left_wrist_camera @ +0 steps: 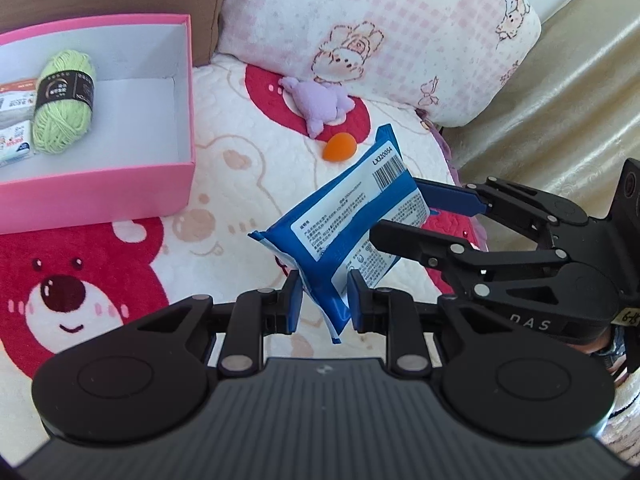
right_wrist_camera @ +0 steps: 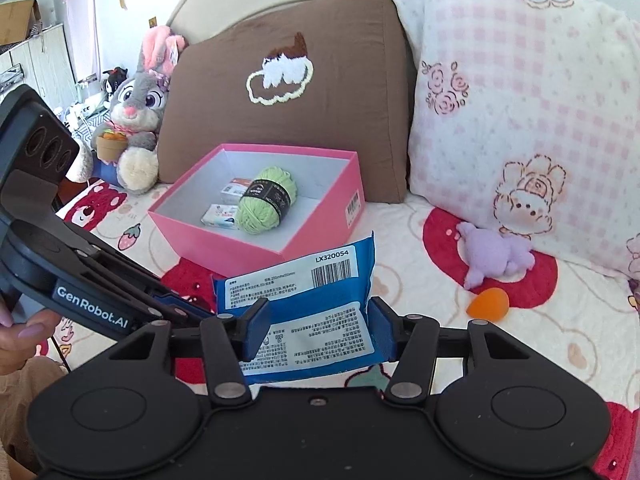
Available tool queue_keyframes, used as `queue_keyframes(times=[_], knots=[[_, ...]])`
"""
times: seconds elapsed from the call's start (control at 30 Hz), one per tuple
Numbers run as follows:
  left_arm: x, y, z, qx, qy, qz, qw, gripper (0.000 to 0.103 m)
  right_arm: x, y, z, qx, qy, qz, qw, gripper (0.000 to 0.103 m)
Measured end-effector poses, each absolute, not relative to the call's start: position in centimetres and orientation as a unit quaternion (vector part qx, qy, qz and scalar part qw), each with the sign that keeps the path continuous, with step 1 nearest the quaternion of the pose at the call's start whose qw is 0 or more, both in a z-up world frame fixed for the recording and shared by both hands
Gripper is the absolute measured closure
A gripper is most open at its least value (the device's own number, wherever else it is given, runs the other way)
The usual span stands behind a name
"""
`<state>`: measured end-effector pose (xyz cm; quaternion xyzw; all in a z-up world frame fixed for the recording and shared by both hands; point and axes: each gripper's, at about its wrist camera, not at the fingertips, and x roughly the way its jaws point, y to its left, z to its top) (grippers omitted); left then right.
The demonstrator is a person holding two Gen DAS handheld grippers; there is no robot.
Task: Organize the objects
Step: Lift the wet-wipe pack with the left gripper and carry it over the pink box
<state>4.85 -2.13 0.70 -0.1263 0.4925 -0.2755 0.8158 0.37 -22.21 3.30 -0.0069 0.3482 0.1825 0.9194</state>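
Observation:
A blue wipes pack [left_wrist_camera: 348,224] with a white label is held in the air above the bed by both grippers. My left gripper [left_wrist_camera: 324,304] is shut on its lower corner. My right gripper [right_wrist_camera: 318,324] is shut on the pack [right_wrist_camera: 304,304] across its width; it also shows in the left wrist view [left_wrist_camera: 404,216], reaching in from the right. A pink box [left_wrist_camera: 120,184] stands at the left and holds a green yarn ball [left_wrist_camera: 64,100] and small packets [left_wrist_camera: 16,120]. In the right wrist view the box [right_wrist_camera: 256,240] is behind the pack.
A purple plush toy [left_wrist_camera: 320,100] and an orange egg-shaped sponge [left_wrist_camera: 340,146] lie on the bear-print blanket [left_wrist_camera: 224,168] near a pink checked pillow [left_wrist_camera: 400,32]. A brown pillow [right_wrist_camera: 288,80] and a grey bunny plush [right_wrist_camera: 136,120] stand behind the box.

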Motion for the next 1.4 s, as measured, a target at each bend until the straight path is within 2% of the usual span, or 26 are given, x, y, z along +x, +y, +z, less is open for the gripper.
queue_keyframes(times=[0.47,0.87,1.1,1.4], knots=[[4.5,2.6,5.8,-0.095,0.459,-0.240,0.850,0.080,1.2,-17.7,7.1,-0.024,0.340,0.211,0.916,0.049],[7.0,6.8,9.5,-0.061,0.445,-0.188,0.873,0.080,6.0,-12.9,9.5,-0.035,0.341,0.233,0.910,0.049],[10.4,9.2,8.8,-0.062,0.460,-0.156,0.872,0.080,9.8,-10.8,8.6,-0.012,0.352,0.236,0.906,0.050],[15.7,12.4,5.2,-0.081,0.496,-0.114,0.857,0.077,14.9,-8.0,4.6,0.022,0.397,0.235,0.887,0.050]])
